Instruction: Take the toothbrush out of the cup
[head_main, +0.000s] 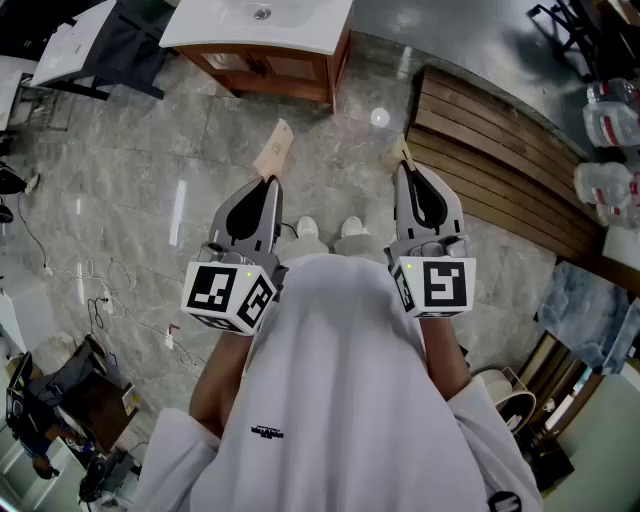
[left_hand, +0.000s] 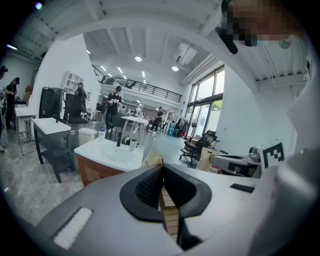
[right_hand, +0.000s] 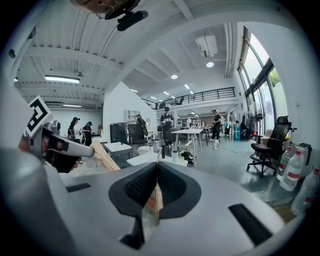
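Toothbrush: I cannot make it out from here.
Cup (left_hand: 133, 144): on the washbasin worktop (head_main: 200, 30), near its far edge, well apart from both grippers.
Left gripper (head_main: 270, 185), right gripper (head_main: 405, 175): jaws pressed together, empty.
Risk, my judgement: arriving with the jaws closed would topple the cup.

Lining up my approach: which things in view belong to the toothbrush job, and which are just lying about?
Job: sink; cup on it (toothbrush too small to make out); left tongs and right tongs, both shut, empty.
Lying about: slats; bottles; cardboard; chair.
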